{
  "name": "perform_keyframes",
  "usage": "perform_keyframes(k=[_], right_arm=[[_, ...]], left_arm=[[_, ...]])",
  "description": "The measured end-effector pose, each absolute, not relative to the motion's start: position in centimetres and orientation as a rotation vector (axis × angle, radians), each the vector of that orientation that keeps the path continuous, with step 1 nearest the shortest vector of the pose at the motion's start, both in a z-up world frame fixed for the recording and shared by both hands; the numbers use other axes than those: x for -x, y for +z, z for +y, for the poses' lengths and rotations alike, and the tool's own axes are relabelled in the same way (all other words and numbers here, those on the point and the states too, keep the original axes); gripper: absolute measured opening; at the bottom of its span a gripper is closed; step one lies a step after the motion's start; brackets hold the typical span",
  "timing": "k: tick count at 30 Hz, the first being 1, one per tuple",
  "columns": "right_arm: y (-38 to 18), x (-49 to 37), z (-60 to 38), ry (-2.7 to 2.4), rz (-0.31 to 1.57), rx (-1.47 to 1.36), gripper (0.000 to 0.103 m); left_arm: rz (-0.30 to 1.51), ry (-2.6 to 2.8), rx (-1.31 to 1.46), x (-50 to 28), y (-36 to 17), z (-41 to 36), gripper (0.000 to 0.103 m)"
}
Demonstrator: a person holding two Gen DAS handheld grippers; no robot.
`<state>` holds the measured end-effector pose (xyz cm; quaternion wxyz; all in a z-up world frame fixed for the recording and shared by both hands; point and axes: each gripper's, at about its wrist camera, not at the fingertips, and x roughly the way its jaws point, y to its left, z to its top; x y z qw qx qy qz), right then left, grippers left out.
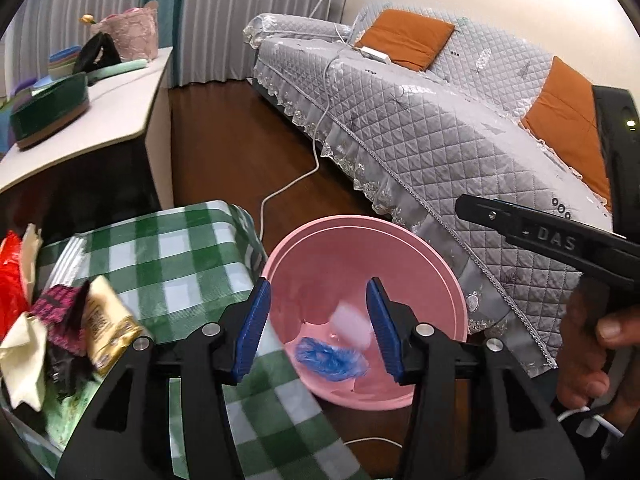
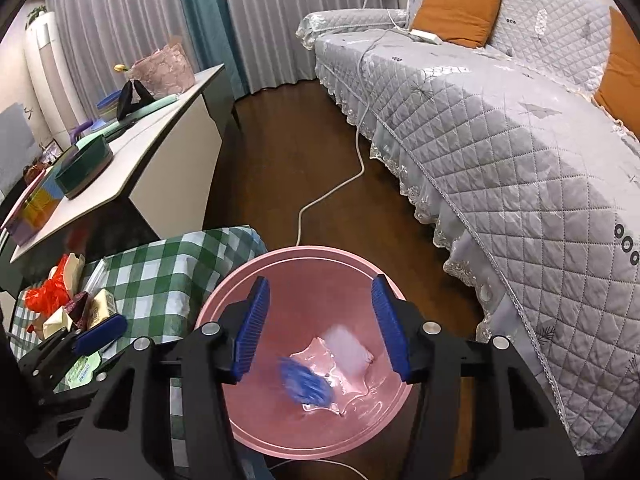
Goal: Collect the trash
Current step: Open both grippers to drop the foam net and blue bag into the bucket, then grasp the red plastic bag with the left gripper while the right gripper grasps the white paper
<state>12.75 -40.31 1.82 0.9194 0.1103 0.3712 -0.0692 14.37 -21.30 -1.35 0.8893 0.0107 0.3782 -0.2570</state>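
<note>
A blurred white piece (image 2: 347, 346) and a crumpled blue plastic wrapper (image 2: 306, 386) lie in the smooth round pink plastic bin (image 2: 280, 438) on the floor, right of the green-checked table (image 1: 160, 248). The left gripper (image 1: 318, 330) and right gripper (image 2: 322, 330) point down over it, both released, nothing between the ribbed blue pads. More wrappers (image 1: 100, 320) sit half cut off, near left.

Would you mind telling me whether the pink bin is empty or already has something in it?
Not empty: the pink bin holds a crumpled blue wrapper and a pale whitish piece, both blurred.
</note>
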Motion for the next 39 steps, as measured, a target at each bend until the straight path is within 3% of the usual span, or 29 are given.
perform_keyframes(k=[3,8,12,16,18,21,29,35,39], right_arm=[[2.5,-12.3,-39.6,-0.123,0.732,-0.225,0.054],[3.6,-11.6,-37.6,-0.087,0.685,-0.206,0.054],[4.7,-10.8,-35.3,-0.043,0.638,-0.192,0.054],[5.7,-10.3,-33.1,0.003,0.605,-0.19,0.046],[6.1,-10.1,-32.0,0.029,0.588,-0.19,0.032],[7.0,-9.7,-30.4,0.065,0.554,-0.184,0.024],[7.5,-9.7,-25.9,0.169,0.513,-0.157,0.023],[5.5,-10.7,-22.3,0.252,0.547,-0.144,0.023],[3.8,-12.0,-20.3,0.295,0.589,-0.145,0.023]], left_arm=[[0.771,-0.537,-0.029,-13.1,-0.4,-20.0,0.044],[0.744,-0.536,-0.033,-11.2,1.4,-17.0,0.025],[0.71,-0.51,-0.023,-9.6,3.1,-13.5,0.02],[0.679,-0.477,-0.017,-8.2,4.8,-9.4,0.02],[0.668,-0.46,-0.018,-7.8,5.5,-7.6,0.019],[0.655,-0.423,-0.007,-7.7,6.8,-3.9,0.019],[0.578,-0.302,0.074,-9.6,8.9,3.7,0.019],[0.65,-0.18,0.222,-11.7,4.4,7.9,0.019],[0.645,-0.148,0.175,-12.9,3.6,8.6,0.019]])
